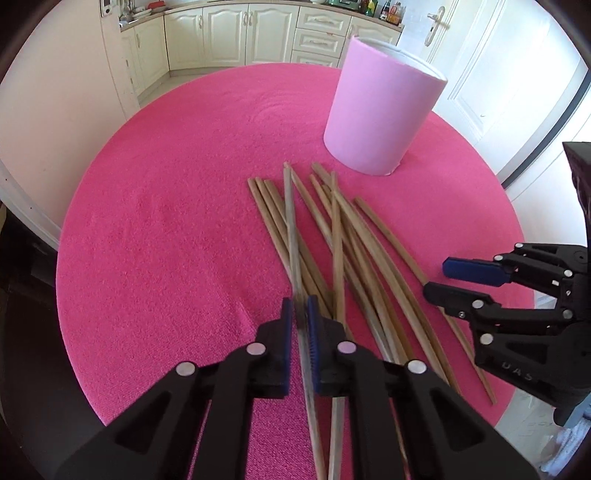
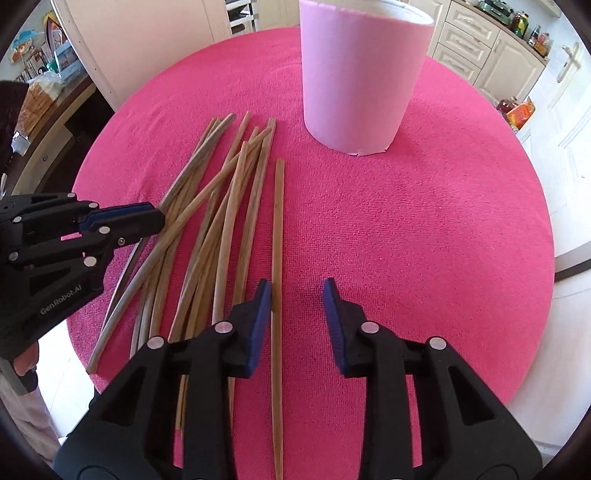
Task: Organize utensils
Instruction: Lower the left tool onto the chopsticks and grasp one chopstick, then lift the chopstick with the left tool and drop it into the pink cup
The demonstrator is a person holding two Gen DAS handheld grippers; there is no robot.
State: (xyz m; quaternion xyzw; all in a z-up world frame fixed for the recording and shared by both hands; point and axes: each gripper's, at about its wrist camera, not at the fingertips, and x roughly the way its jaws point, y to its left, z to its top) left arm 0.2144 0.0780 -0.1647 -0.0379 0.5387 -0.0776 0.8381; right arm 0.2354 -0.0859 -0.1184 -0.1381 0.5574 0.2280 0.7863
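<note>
Right now my left gripper (image 1: 298,314) is clamped on one wooden chopstick (image 1: 291,236), its blue pads (image 1: 286,321) pressed against the stick from either side. That stick is greyer and more weathered than its neighbours, and it runs forward from my fingers with its far tip pointing towards the cylinder.

Beneath and beside it lies the pile of chopsticks (image 1: 347,236): long, thin, tan wooden sticks, fanned out and crossing one another on the pink tablecloth (image 1: 166,206). Their far ends spread apart near the container; their near ends bunch together under my left tool. One chopstick at the right edge (image 2: 277,229) lies apart from the heap, straight and alone on the cloth.

My right gripper (image 2: 297,295) is spread wide, holding nothing. Its left pad (image 2: 263,306) sits just beside that lone stick; whether it touches I cannot tell. The rest of the gap between its fingers shows only bare cloth.

Beyond the far ends of the sticks stands the pink cylindrical container (image 2: 360,74), upright on the cloth, with a white inner rim. From both views its inside is hidden, so I cannot say what it holds. It stands close to the tips of the pile, not touching them.

Cream kitchen cabinets (image 1: 229,33) line the far wall.
</note>
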